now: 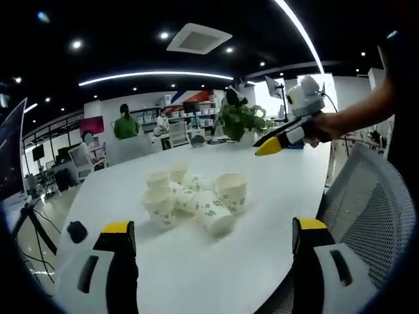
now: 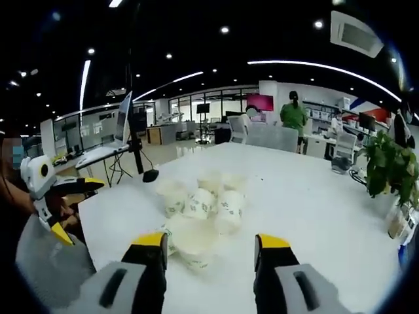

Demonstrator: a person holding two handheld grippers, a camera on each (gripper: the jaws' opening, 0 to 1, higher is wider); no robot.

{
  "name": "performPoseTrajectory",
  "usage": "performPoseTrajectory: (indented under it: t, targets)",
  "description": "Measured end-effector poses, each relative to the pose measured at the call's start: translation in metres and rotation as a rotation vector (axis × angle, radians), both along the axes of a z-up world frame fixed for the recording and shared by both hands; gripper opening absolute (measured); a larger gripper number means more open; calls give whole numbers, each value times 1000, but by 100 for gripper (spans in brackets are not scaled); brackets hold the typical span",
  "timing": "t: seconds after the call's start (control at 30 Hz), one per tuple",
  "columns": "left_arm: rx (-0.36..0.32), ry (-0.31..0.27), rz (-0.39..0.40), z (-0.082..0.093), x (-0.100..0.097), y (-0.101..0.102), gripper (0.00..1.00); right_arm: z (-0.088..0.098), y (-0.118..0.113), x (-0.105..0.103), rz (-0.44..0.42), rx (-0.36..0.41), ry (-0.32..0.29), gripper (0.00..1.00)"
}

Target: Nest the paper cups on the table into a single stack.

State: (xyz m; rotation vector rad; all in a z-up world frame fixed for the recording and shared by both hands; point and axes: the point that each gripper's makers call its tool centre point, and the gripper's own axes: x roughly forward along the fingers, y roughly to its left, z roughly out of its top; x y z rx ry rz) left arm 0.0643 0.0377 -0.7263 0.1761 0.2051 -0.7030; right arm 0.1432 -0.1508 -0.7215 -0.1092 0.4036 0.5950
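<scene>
Both tools, the left tool (image 1: 213, 239) and right tool (image 2: 209, 252), hover agape, holding nothing, aimed at loose paper cups (image 1: 193, 196) clustered unstacked on the white counter (image 1: 275, 190), apparently ready for nesting.

Left gripper view: the left gripper (image 1: 213, 237) rises from the bottom edge, its two yellow-tipped jaws wide apart with nothing between them; beyond them, a cluster of white paper cups (image 1: 193, 196) with green print on a white table (image 1: 275, 190), some upright, one (image 1: 213, 214) lying on its side nearest the camera; at upper right, a hand (image 1: 325, 126) holds the right gripper (image 1: 268, 146) above the table, well apart from the cups; a potted plant (image 1: 241, 119) at the far edge; a mesh chair (image 1: 370, 209) at right.
</scene>
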Motion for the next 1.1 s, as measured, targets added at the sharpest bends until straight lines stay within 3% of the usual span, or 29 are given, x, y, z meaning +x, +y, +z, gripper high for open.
performPoseTrajectory:
  t: [0.17, 0.5, 0.67, 1.1]
  targets:
    - [2, 3, 1, -1, 0, 0, 99, -13, 7, 10, 19, -14, 19, 43]
    - [8, 4, 1, 0, -1, -1, 99, -16, 17, 29, 9, -39, 30, 25]
    - [8, 6, 0, -2, -1, -1, 99, -28, 18, 44, 8, -58, 72, 22]
    - [7, 7, 12, -3, 1, 3, 99, -57, 24, 56, 49, -137, 197, 15]
